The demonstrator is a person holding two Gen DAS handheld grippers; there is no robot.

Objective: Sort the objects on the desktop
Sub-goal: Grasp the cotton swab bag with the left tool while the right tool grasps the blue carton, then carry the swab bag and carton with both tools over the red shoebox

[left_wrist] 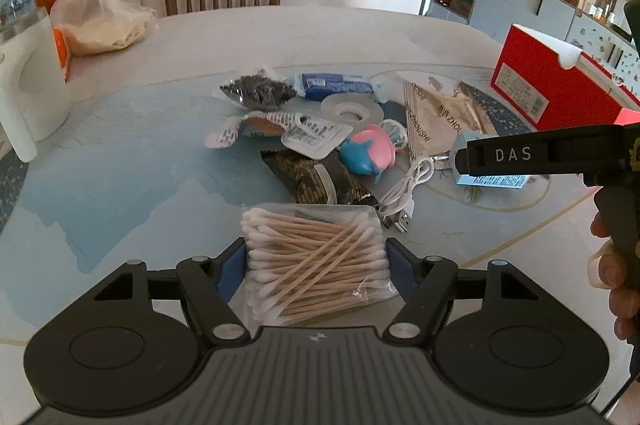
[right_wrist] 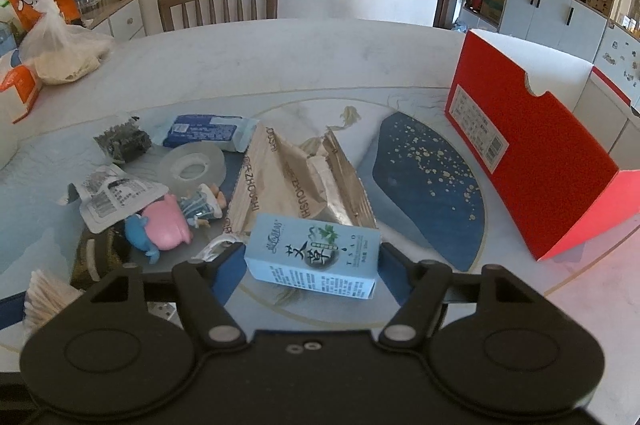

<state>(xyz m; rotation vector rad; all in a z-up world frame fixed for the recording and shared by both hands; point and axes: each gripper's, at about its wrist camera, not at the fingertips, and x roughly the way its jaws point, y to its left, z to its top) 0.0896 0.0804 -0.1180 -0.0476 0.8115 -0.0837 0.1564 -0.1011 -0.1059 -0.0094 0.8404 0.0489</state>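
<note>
A: What does each side have right now?

B: The left hand-held gripper (left_wrist: 316, 261) is clamped on the bag of cotton swabs (left_wrist: 316, 257), its blue pads pressing both sides of the plastic. The right hand-held gripper (right_wrist: 312, 261) grips the small light-blue box (right_wrist: 314, 255) across its ends, just clear of the counter (right_wrist: 280, 57), on the near side of the clutter.

A: And where should they go?

B: My guess is the open red box (right_wrist: 532, 153) by the counter's right edge — it looks like the only container near the pile.

A: Any tips for doing it cleanly?

B: Lift each item straight up first, so the white USB cable (left_wrist: 404, 193) and the pink-and-blue toy (left_wrist: 368, 153) aren't dragged along. The swab bag is soft and may sag, so carry it level. Bring the light-blue box over the red wall before letting go — not against it.
</note>
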